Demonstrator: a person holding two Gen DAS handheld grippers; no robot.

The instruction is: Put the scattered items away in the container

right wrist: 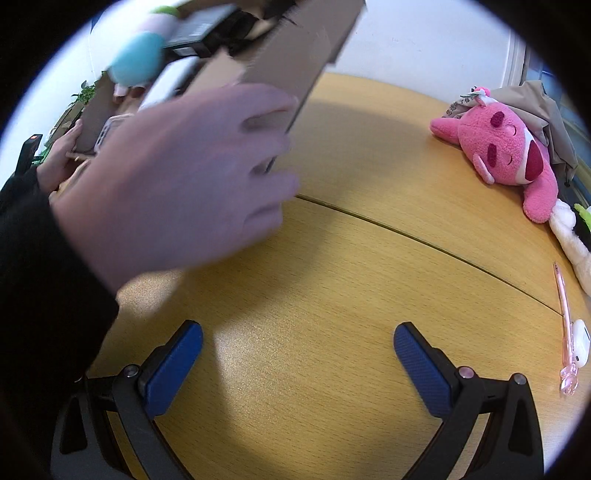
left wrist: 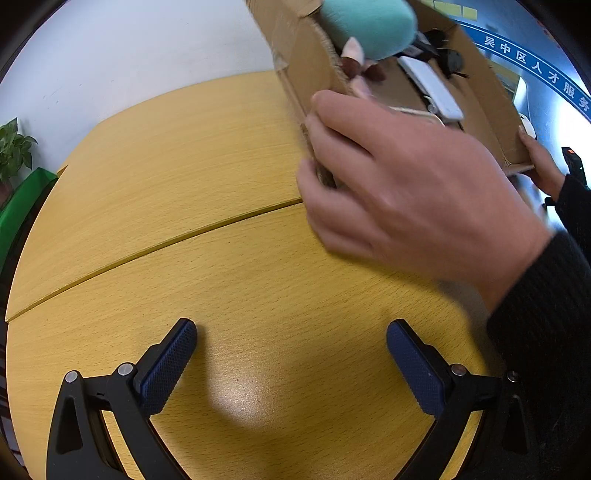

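Note:
A cardboard box (left wrist: pixel 306 55) is held tilted in the air by two bare hands (left wrist: pixel 406 184), above the wooden table (left wrist: pixel 184 184). Inside it I see a teal plush (left wrist: pixel 369 26), a white slab (left wrist: pixel 432 88) and dark items. The box also shows in the right wrist view (right wrist: pixel 288 62), with a hand (right wrist: pixel 184 177) on its side. My left gripper (left wrist: pixel 291 354) is open and empty, low over the table. My right gripper (right wrist: pixel 298 354) is open and empty too. A pink plush (right wrist: pixel 506 147) and a pink pen (right wrist: pixel 565 325) lie on the table at the right.
A white plush (right wrist: pixel 569 236) and a small white case (right wrist: pixel 580 339) lie at the table's right edge. Beige cloth (right wrist: pixel 546 107) sits behind the pink plush. A potted plant (left wrist: pixel 14 147) and green object (left wrist: pixel 22 206) stand left of the table.

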